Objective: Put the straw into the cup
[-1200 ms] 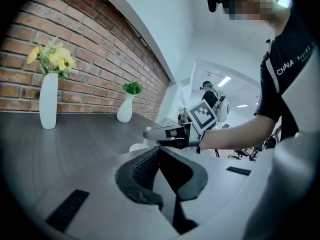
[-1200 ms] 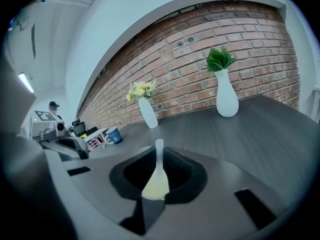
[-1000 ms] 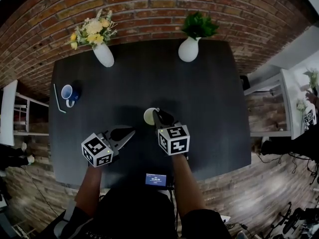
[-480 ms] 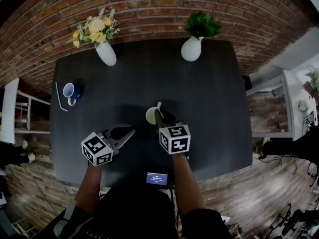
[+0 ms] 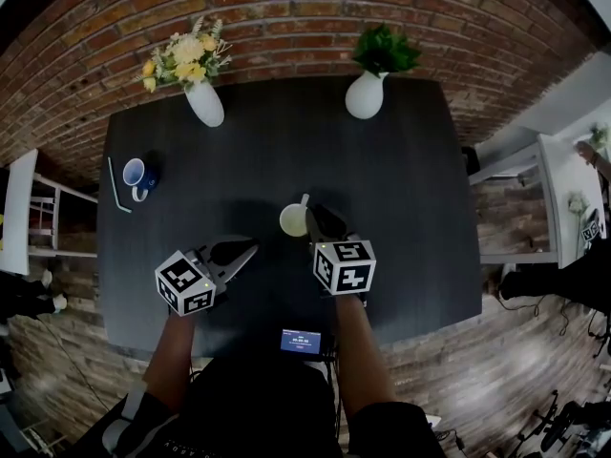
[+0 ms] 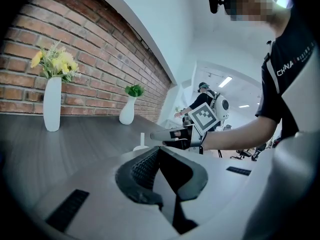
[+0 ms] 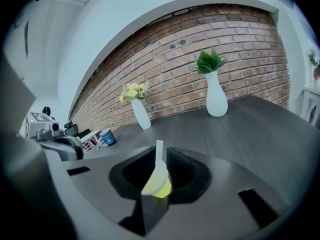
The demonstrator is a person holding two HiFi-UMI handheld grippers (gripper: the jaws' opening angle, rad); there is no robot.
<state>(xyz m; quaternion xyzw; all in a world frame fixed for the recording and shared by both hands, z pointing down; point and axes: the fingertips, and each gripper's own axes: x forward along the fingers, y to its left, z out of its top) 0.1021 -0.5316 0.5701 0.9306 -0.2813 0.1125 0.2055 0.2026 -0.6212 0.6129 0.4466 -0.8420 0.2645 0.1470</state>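
A pale yellow cup (image 5: 291,220) stands in the middle of the dark table (image 5: 401,160), with a white straw (image 5: 304,200) upright inside it. My right gripper (image 5: 311,217) sits just right of the cup, jaws slightly apart. In the right gripper view the straw (image 7: 159,156) rises in the gap between the right gripper's (image 7: 160,155) fingers, with the cup (image 7: 158,186) below; I see no pad pressing it. My left gripper (image 5: 250,249) hovers to the left, shut and empty, and its own view shows the cup (image 6: 140,146) beyond its tips (image 6: 159,150).
A blue mug (image 5: 134,175) and a second straw (image 5: 115,186) lie at the table's left edge. A white vase with yellow flowers (image 5: 203,101) and a white vase with a green plant (image 5: 365,93) stand at the back by the brick wall. White furniture (image 5: 535,175) stands at right.
My right gripper has drawn back a little to the right of the cup, leaving the straw standing in it. The left gripper has stayed put.
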